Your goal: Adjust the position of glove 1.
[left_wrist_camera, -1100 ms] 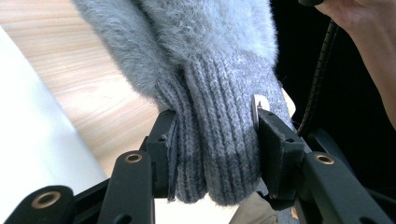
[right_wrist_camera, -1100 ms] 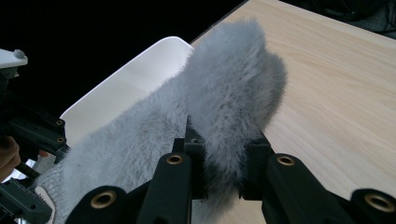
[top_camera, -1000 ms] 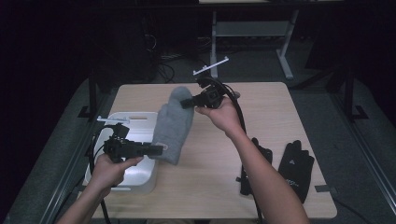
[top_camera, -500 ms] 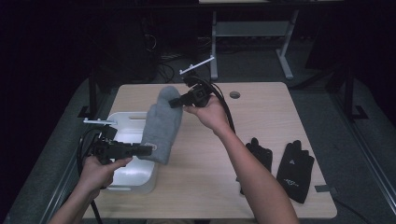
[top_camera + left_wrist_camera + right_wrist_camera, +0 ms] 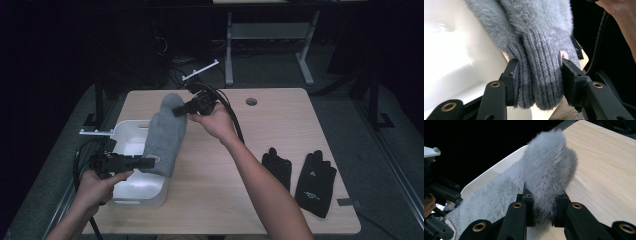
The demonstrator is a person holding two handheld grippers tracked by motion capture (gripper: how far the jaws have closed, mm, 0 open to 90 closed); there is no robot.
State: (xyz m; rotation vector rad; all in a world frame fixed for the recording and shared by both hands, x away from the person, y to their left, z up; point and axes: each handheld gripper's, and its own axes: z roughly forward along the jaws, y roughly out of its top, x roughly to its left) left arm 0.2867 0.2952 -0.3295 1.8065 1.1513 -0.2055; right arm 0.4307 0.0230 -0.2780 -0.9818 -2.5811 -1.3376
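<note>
— Grey and fuzzy, that mitten (image 5: 166, 137): where has it got to?

— It has travelled left across the worktop (image 5: 280, 107). A second ago it hung over the bare wood just beside the white bin (image 5: 131, 131); now its cuff end sits over the bin's opening, with the fluffy tip higher and towards the far side.

— Who has hold of it?

— Both. The left gripper (image 5: 537, 75) has its jaws clamped on the ribbed knit cuff, one pad on each side, and the right gripper (image 5: 541, 207) has its jaws pinched tight on the furry fingertip end. Neither grip has altered; only the hands have slid over together.

— So it's stretched between them?

— Held along its length, slanting, clear of the wood. Whether the cuff touches the bin's rim I can't tell.

— What does that mean for the job?

— I'd judge the carry is nearly done, and lowering and letting go remains. The two black gloves (image 5: 300, 175) lie untouched near the right edge, probably next.
</note>
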